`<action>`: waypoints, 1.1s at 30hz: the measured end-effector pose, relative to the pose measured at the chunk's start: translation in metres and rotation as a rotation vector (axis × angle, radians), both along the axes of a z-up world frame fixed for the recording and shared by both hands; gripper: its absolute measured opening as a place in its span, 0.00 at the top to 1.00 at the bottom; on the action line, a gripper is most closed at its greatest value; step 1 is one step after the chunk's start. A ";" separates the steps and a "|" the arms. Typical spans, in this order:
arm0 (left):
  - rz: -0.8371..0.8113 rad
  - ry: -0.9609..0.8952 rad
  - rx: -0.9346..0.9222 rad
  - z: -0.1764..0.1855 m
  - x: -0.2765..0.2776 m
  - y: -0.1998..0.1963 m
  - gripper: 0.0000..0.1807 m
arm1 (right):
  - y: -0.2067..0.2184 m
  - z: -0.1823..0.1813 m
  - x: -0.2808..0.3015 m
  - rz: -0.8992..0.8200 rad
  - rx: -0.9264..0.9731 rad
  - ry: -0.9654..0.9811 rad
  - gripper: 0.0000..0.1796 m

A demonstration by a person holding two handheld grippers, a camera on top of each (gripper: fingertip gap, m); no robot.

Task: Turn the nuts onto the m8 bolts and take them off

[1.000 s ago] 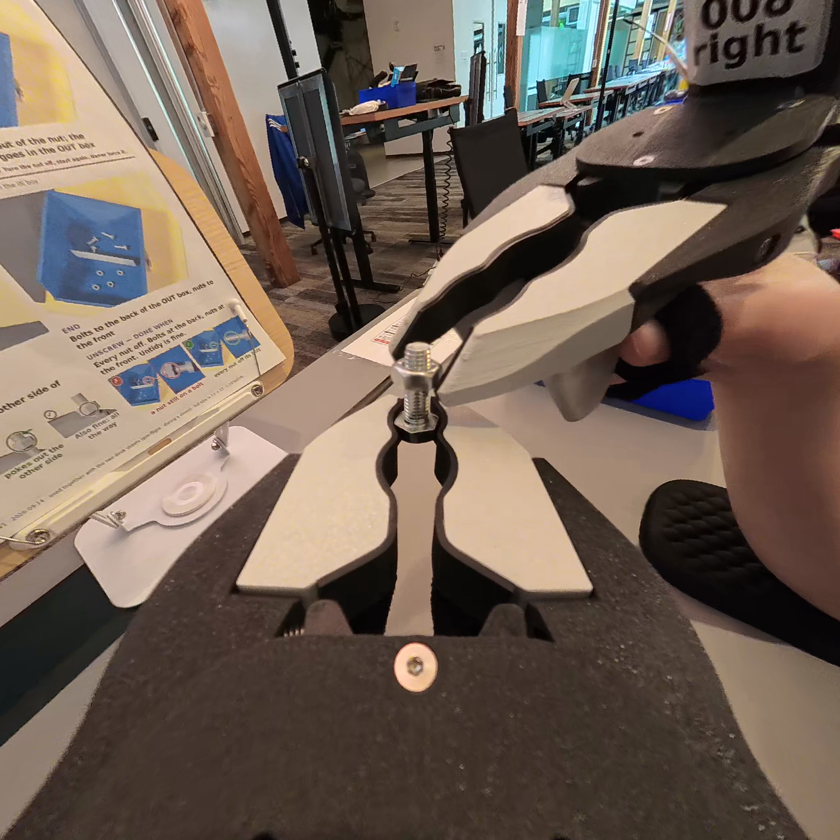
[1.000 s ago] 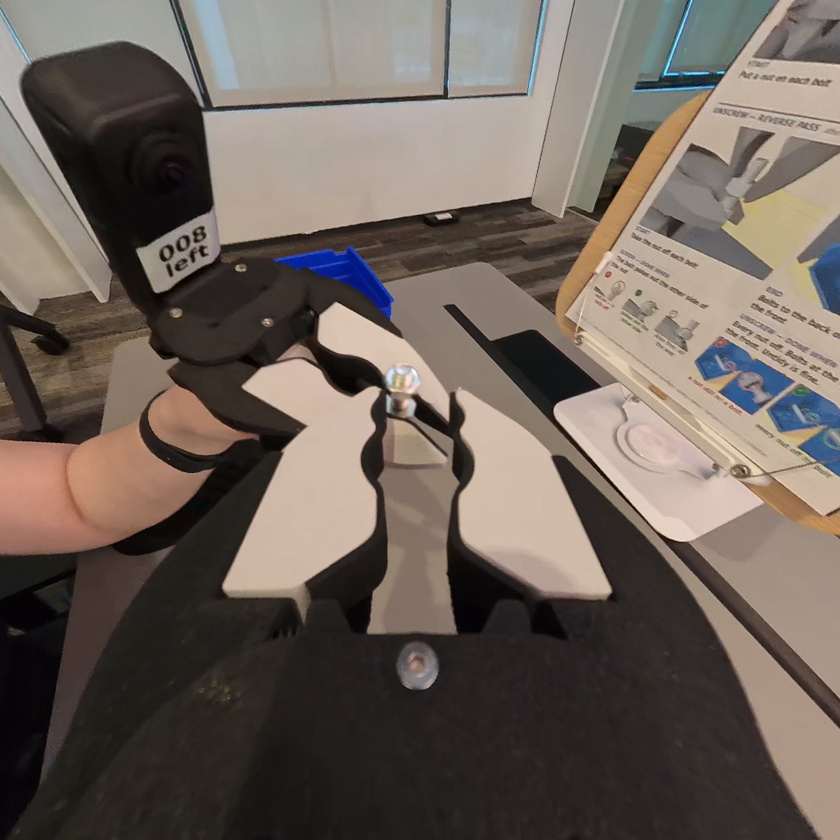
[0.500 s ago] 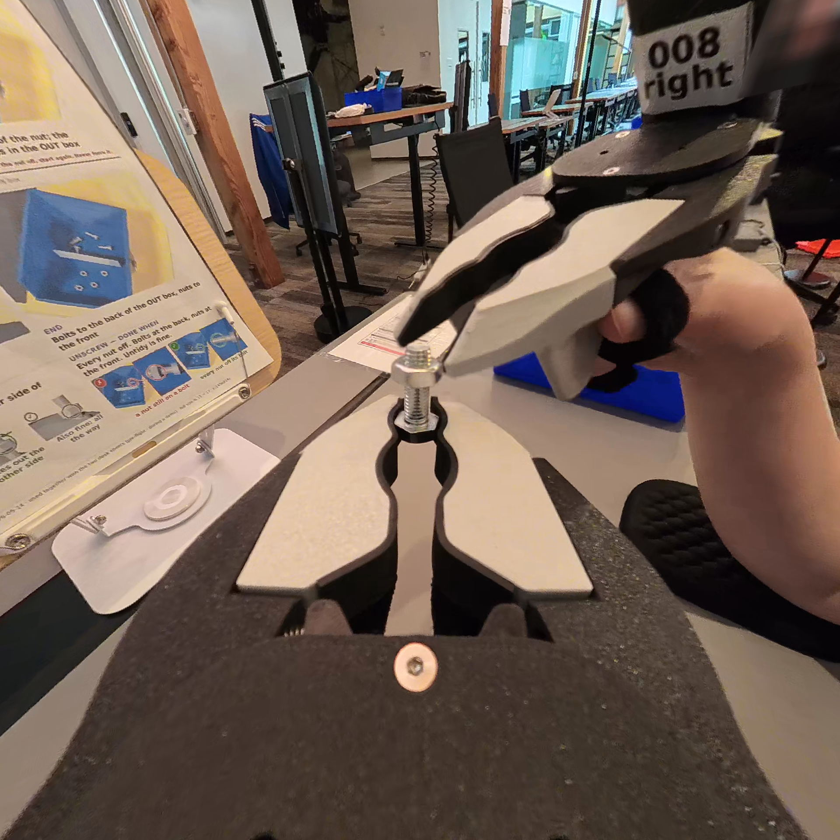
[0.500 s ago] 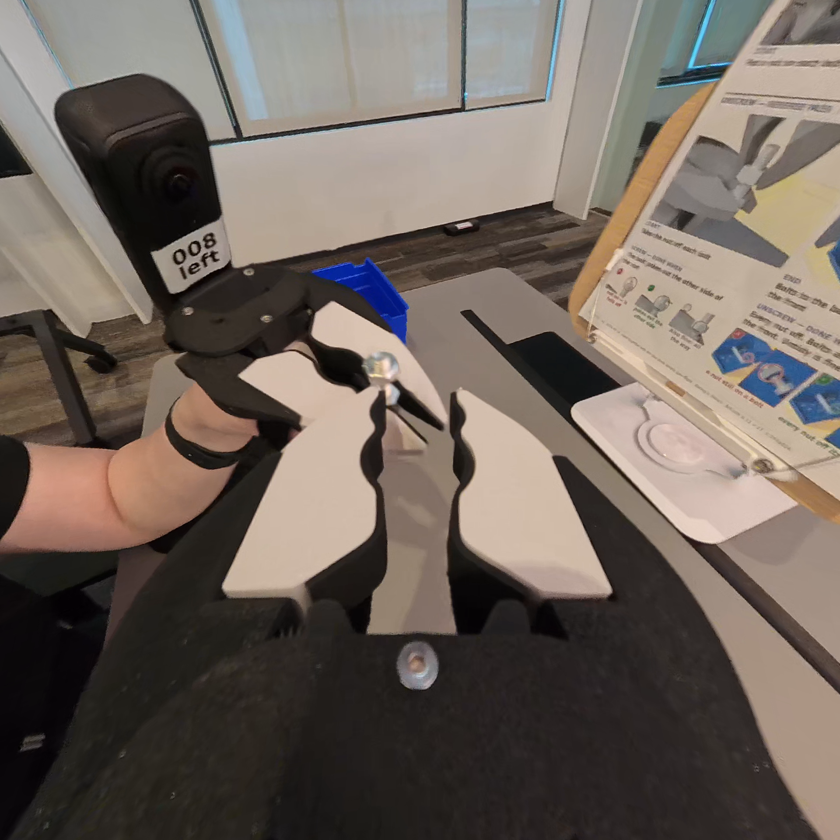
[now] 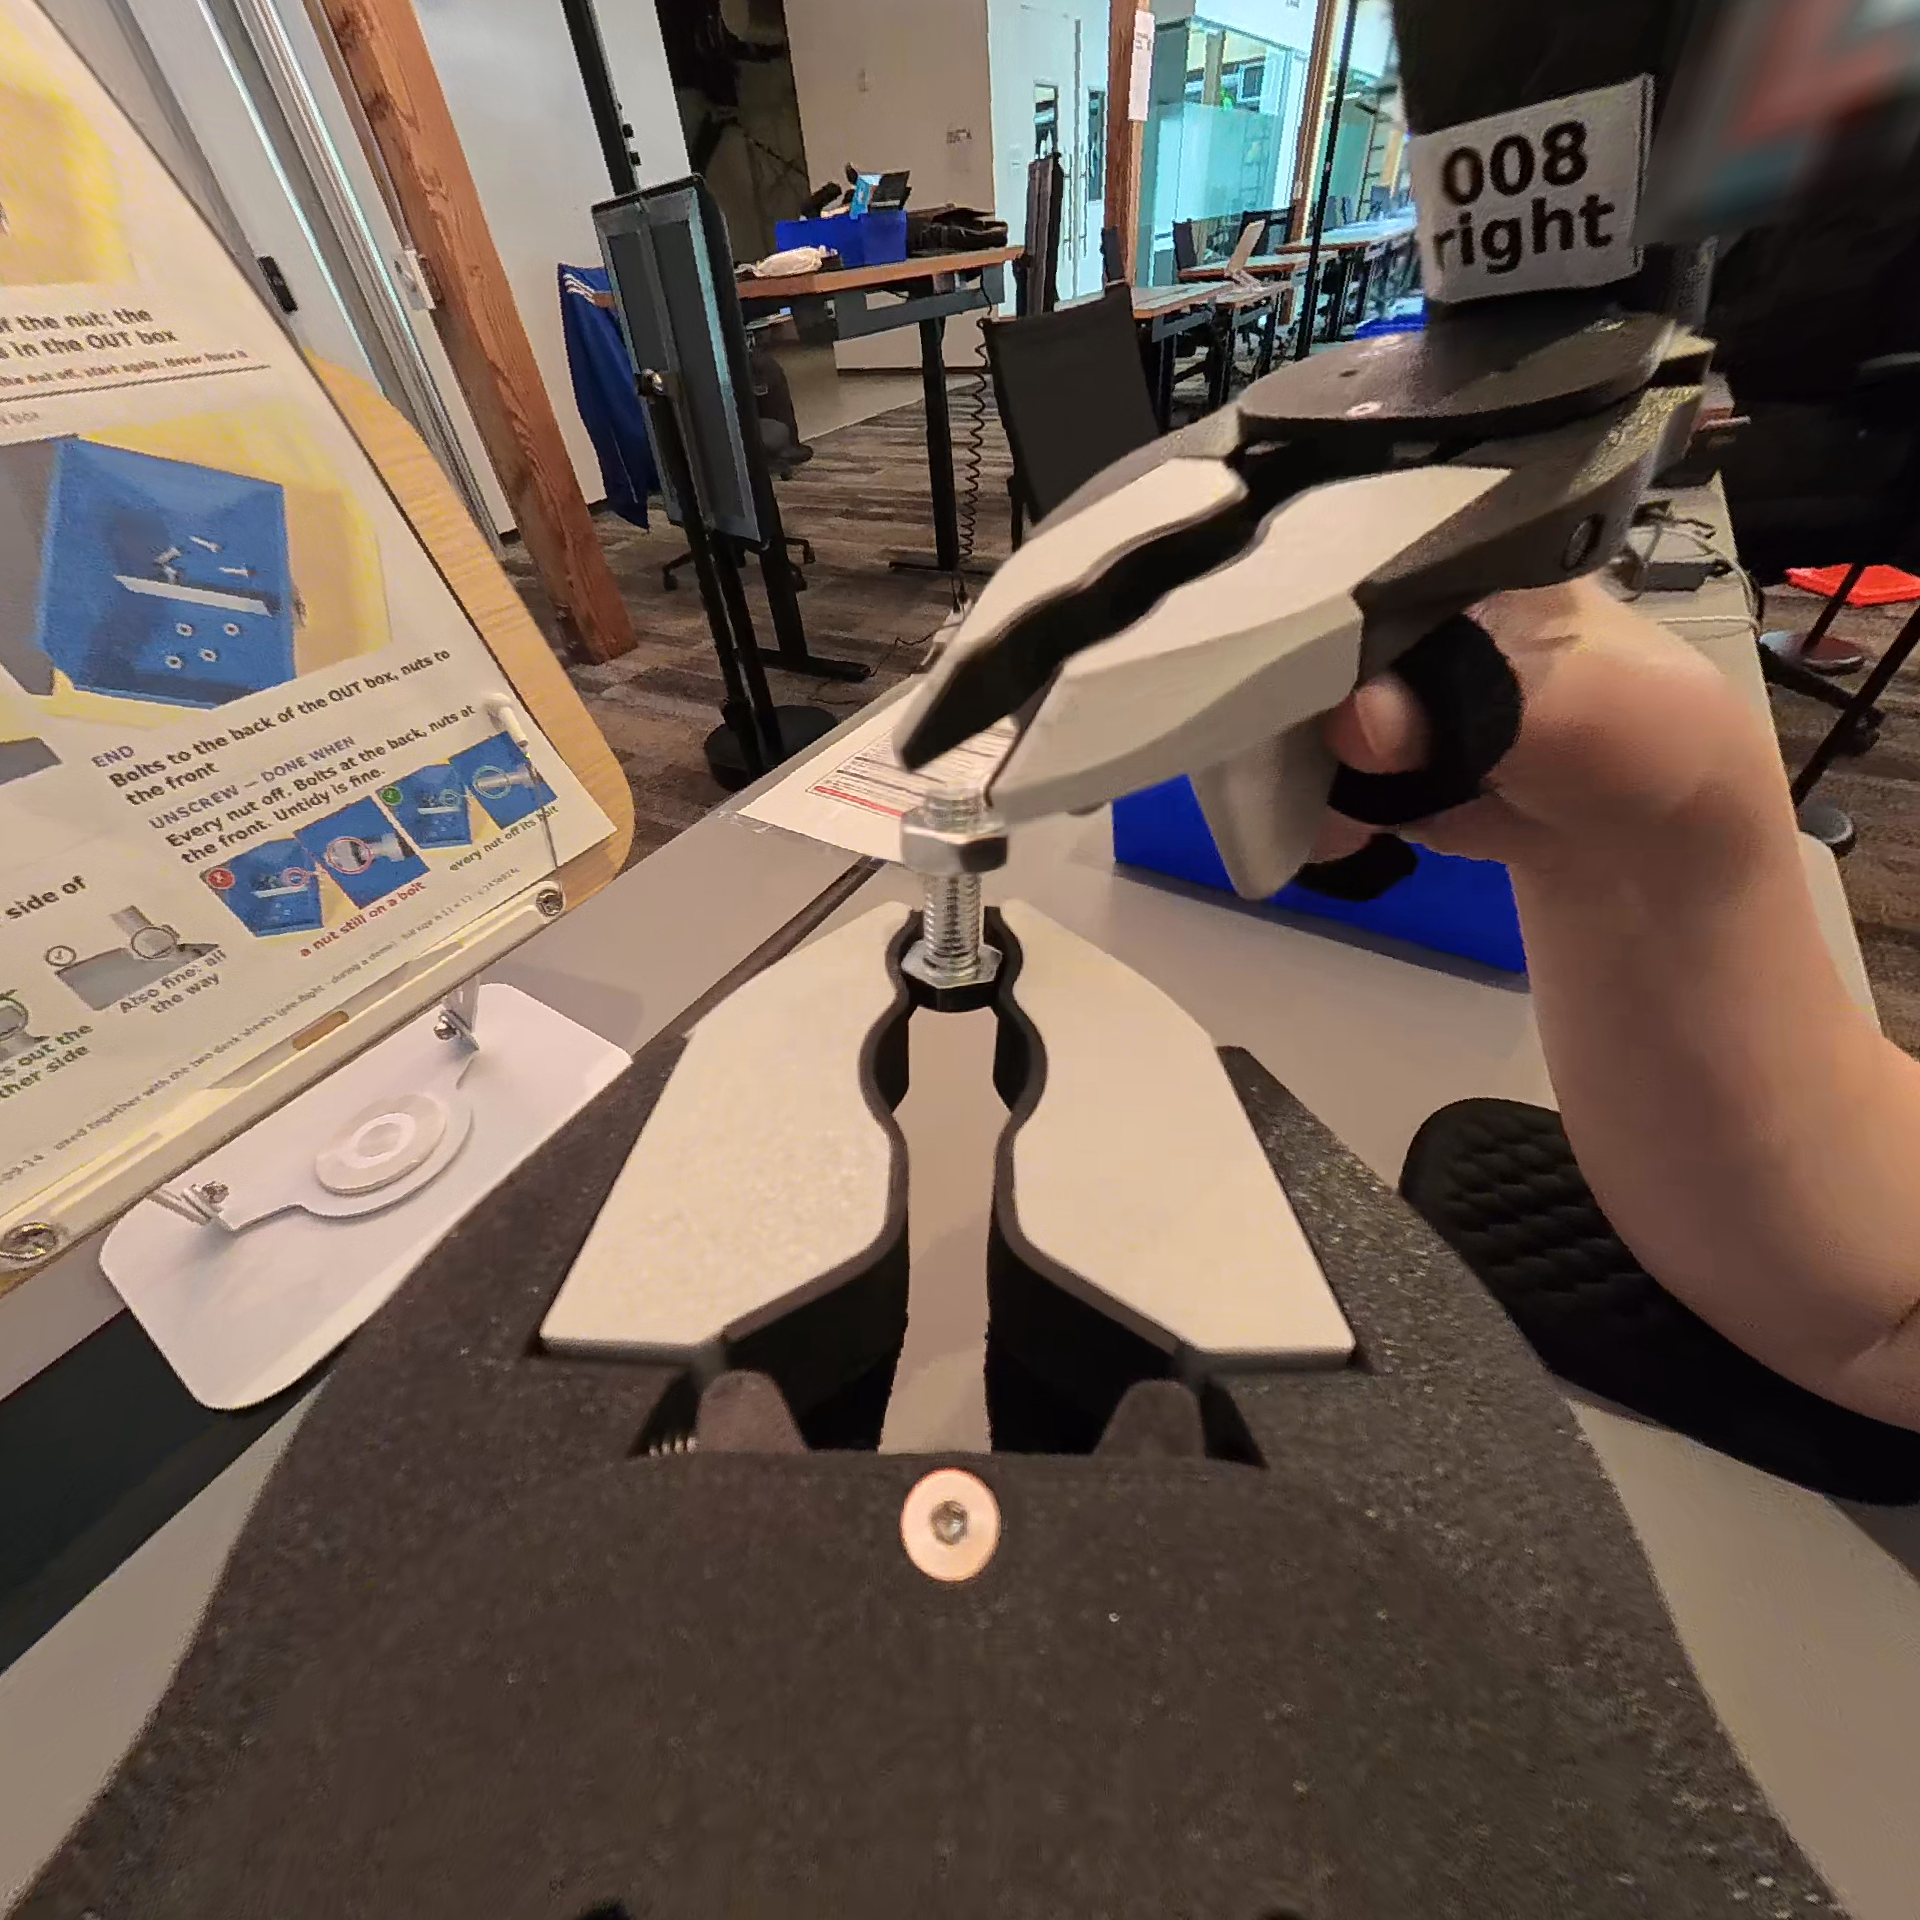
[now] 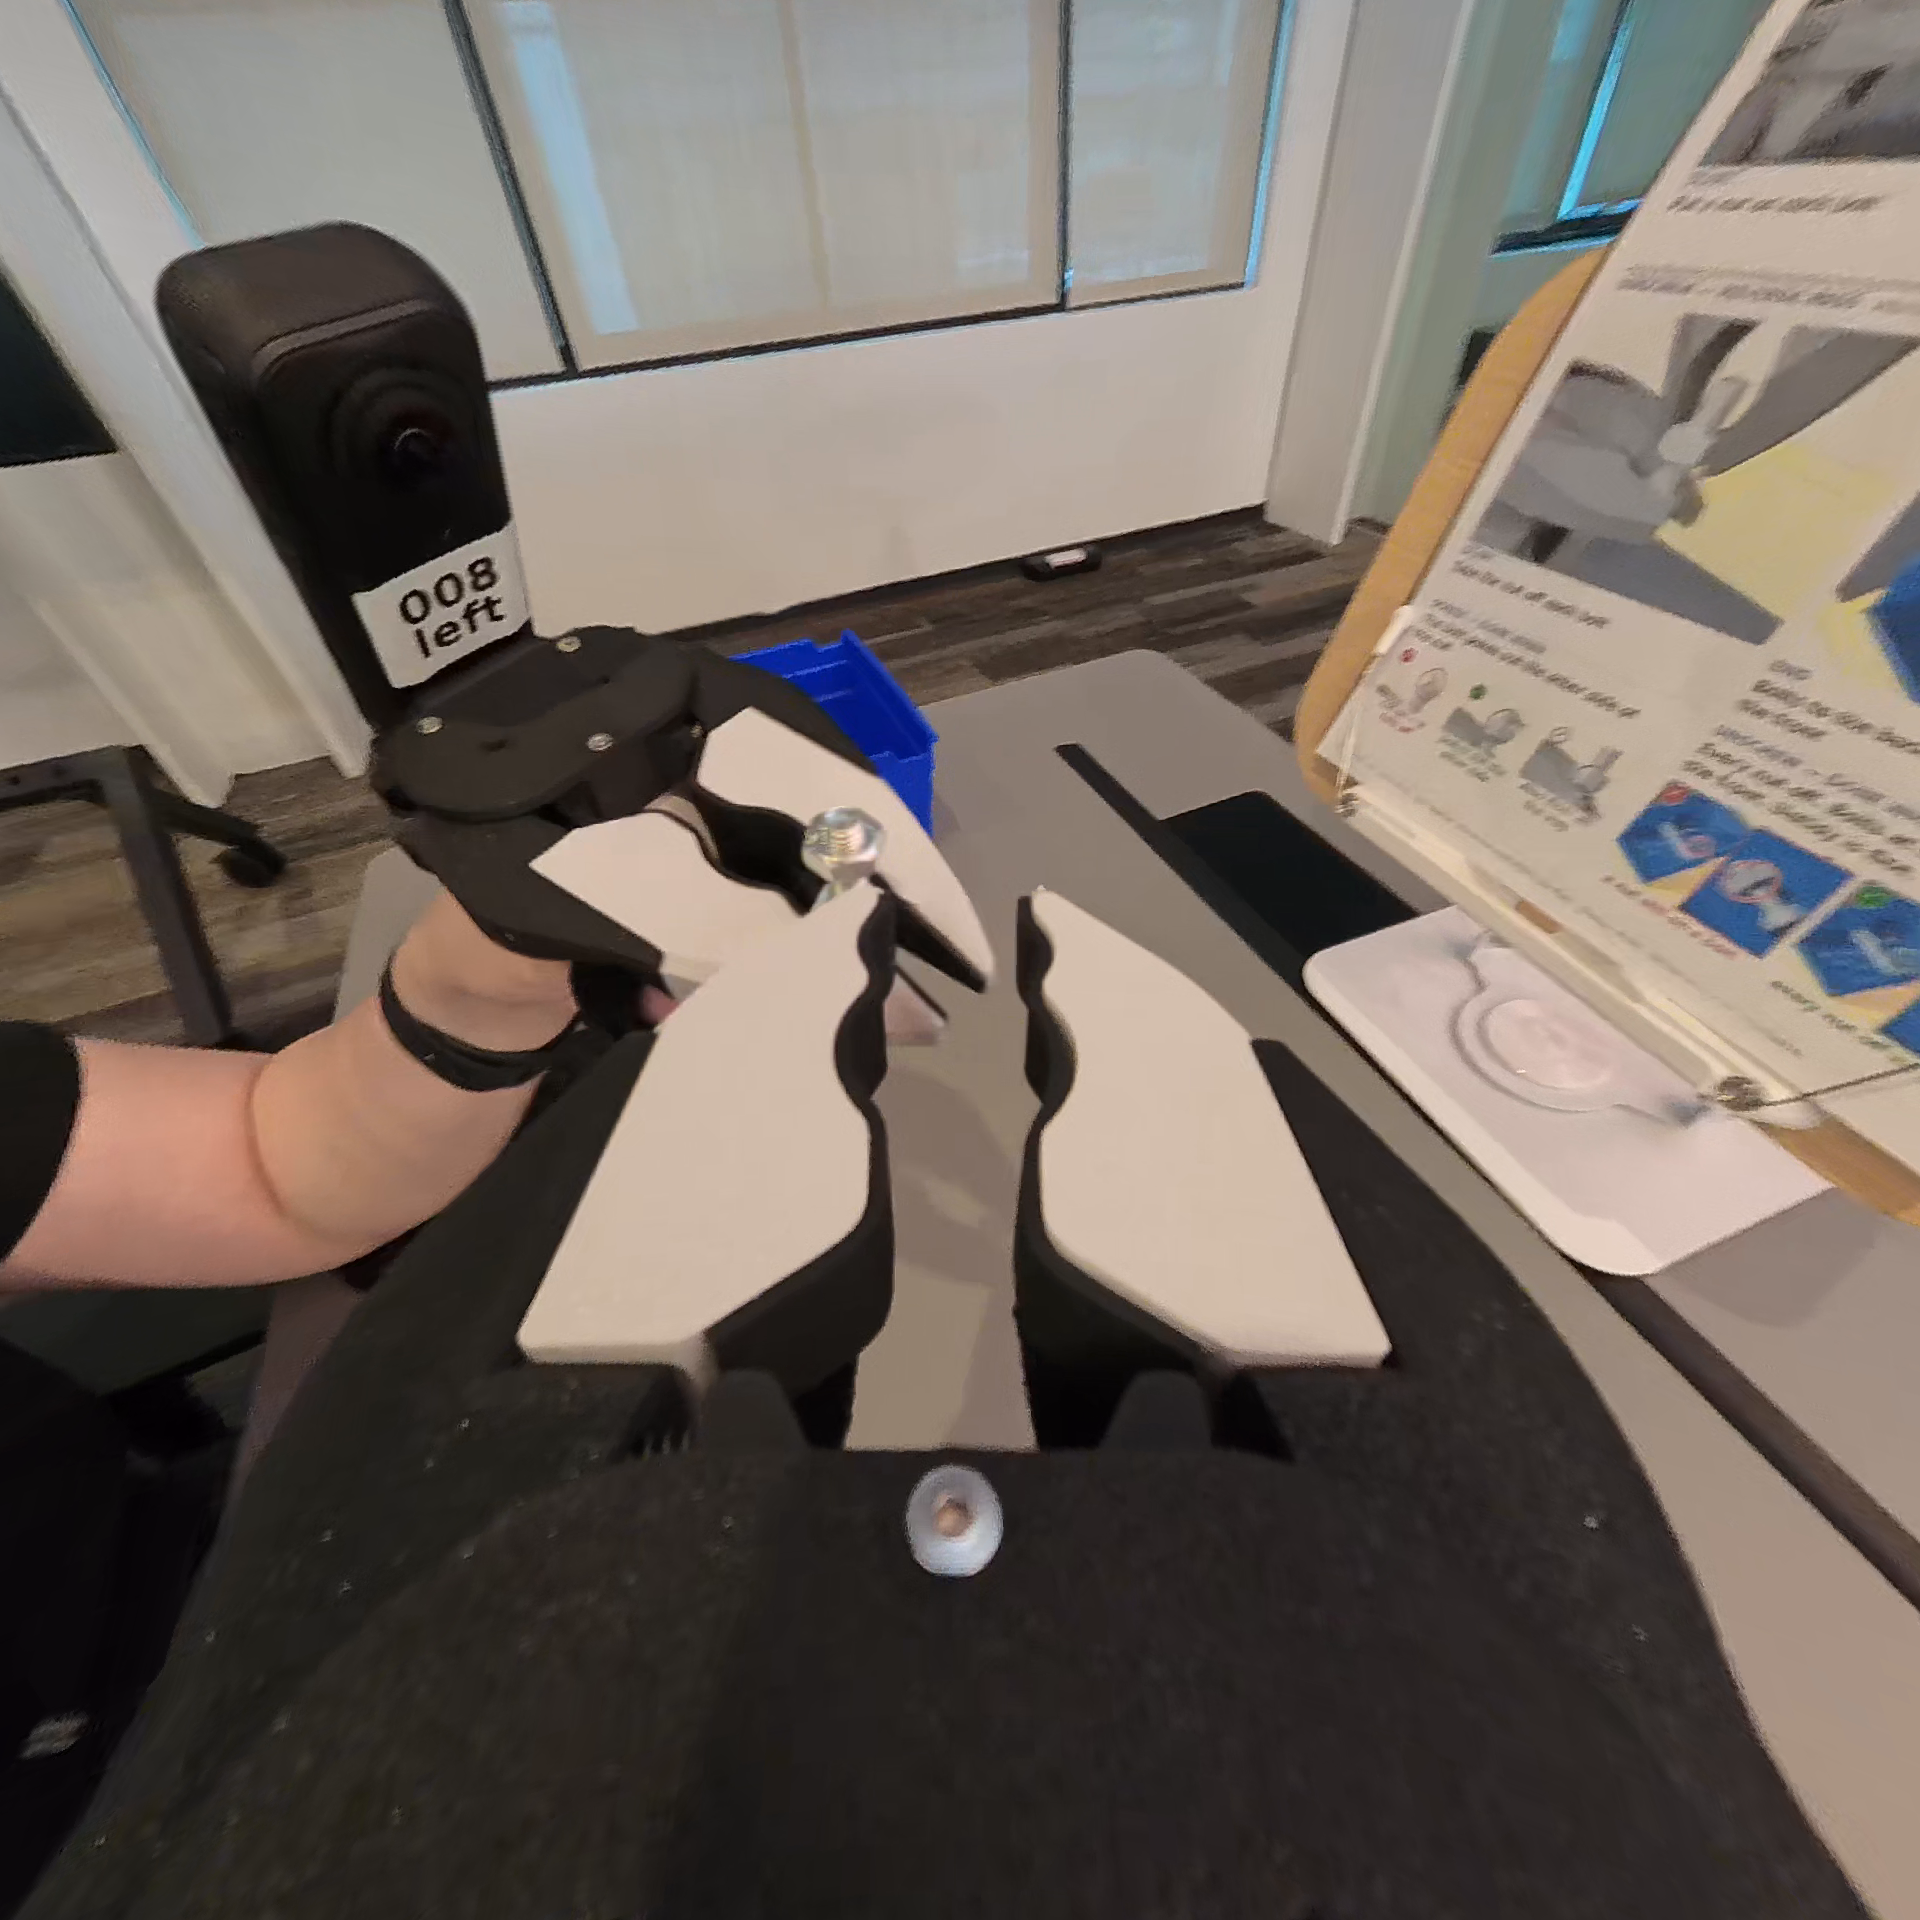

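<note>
My left gripper is shut on a silver M8 bolt, gripping it near its flanged head so it stands upright. A hex nut sits near the top of the thread. My right gripper is open and empty. In the left wrist view it comes in from the upper right, its lower fingertip close above the nut. In the right wrist view the bolt and nut lie just left of my left finger, outside the gap.
An instruction board on a white base plate stands on the grey table. A blue bin sits behind the right hand, another behind the left gripper. A black pad lies under the right forearm. Both grippers' tips are close together, under 4 cm apart.
My right gripper has come off the nut: the bolt stood between its fingertips before and now lies left of them. Its opening looks the same. My left gripper still holds the bolt.
</note>
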State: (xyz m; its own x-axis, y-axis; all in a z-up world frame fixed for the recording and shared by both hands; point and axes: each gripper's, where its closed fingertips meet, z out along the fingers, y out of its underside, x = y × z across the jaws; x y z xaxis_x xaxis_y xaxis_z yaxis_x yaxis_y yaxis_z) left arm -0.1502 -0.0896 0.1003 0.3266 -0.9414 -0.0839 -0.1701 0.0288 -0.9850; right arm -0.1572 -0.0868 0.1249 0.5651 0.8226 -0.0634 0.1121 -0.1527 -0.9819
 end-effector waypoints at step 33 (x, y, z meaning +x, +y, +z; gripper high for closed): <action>-0.030 -0.001 0.000 0.002 0.004 -0.009 0.94 | -0.016 0.010 -0.018 0.060 0.095 -0.026 0.87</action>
